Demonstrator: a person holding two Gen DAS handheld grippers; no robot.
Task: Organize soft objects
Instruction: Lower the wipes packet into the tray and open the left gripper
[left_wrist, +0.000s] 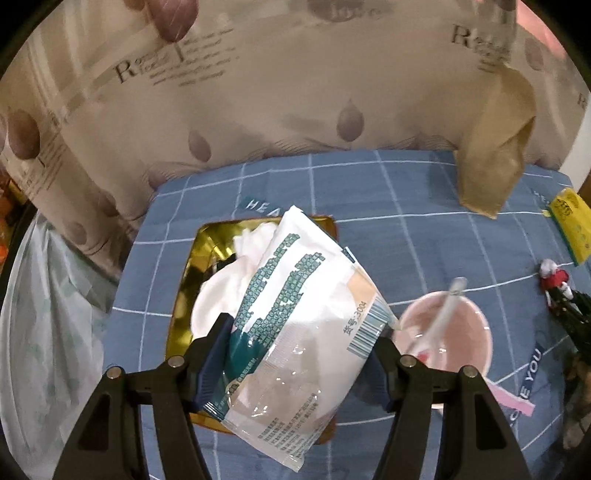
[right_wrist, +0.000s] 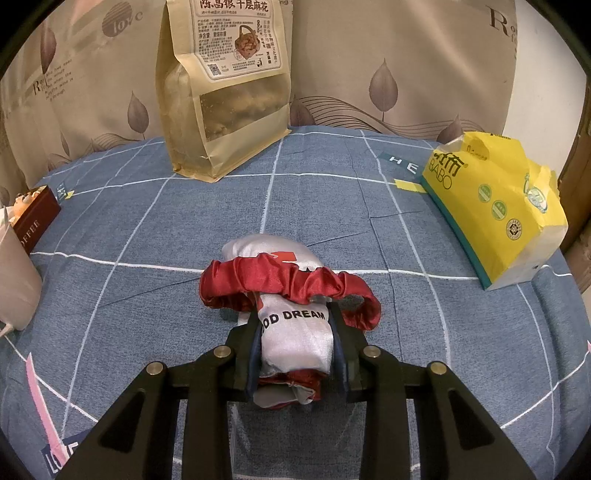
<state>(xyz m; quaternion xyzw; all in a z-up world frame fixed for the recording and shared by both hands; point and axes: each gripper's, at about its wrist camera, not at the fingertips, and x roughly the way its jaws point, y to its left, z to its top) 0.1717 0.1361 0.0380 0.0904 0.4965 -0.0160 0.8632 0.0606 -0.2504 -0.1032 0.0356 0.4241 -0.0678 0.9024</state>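
Gold tray (left_wrist: 184, 280) on the blue checked cloth (right_wrist: 332, 206), with white cloth (left_wrist: 218, 295) inside. Pink cup (left_wrist: 476, 332) just right of the tray, holding a spoon (left_wrist: 439, 317). Left claw (left_wrist: 299, 354) tilted down over the tray, clamped on a white wipes pack (left_wrist: 295, 332) with green print. Right claw (right_wrist: 297, 350) tilted down, well right of the tray, squeezing a white satin pouch (right_wrist: 291, 332) ringed by a red scrunchie (right_wrist: 288, 280).
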